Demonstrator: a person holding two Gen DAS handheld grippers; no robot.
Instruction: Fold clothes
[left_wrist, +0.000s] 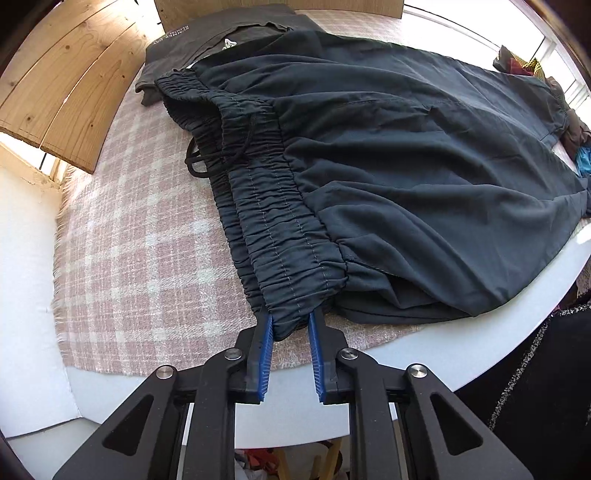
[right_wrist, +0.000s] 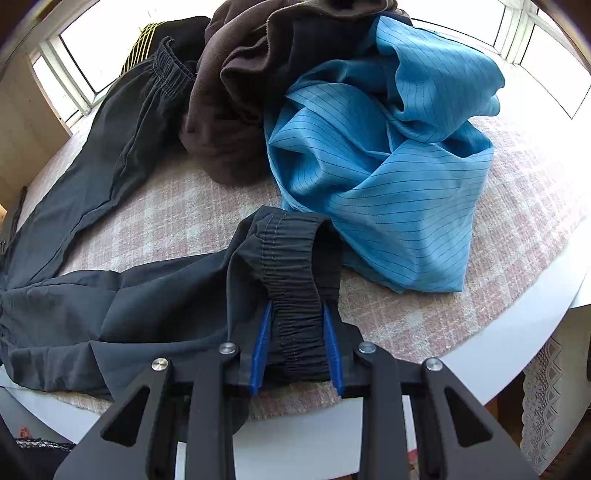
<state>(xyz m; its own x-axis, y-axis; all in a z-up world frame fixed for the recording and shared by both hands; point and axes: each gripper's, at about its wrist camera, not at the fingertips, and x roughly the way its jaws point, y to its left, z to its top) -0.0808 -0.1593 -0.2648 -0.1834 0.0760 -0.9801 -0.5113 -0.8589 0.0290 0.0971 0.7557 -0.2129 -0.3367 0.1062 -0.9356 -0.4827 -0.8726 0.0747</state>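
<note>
Dark navy trousers (left_wrist: 388, 155) lie spread across a pink checked cloth on a round white table. The near end of their gathered elastic waistband (left_wrist: 269, 206), with a black drawstring, is held between the blue pads of my left gripper (left_wrist: 291, 321), which is shut on it. In the right wrist view, the near trouser leg (right_wrist: 147, 302) ends in an elastic cuff (right_wrist: 295, 295). My right gripper (right_wrist: 297, 314) is shut on that cuff, whose fabric bunches between the pads. The other leg (right_wrist: 110, 136) runs away toward the back left.
A folded dark grey shirt (left_wrist: 221, 33) lies beyond the waistband near wooden boards (left_wrist: 66, 81). A crumpled blue striped garment (right_wrist: 388, 166) and a brown one (right_wrist: 229, 103) sit heaped behind the cuff. The pink cloth (left_wrist: 140, 258) and the white table edge (right_wrist: 517, 354) are close by.
</note>
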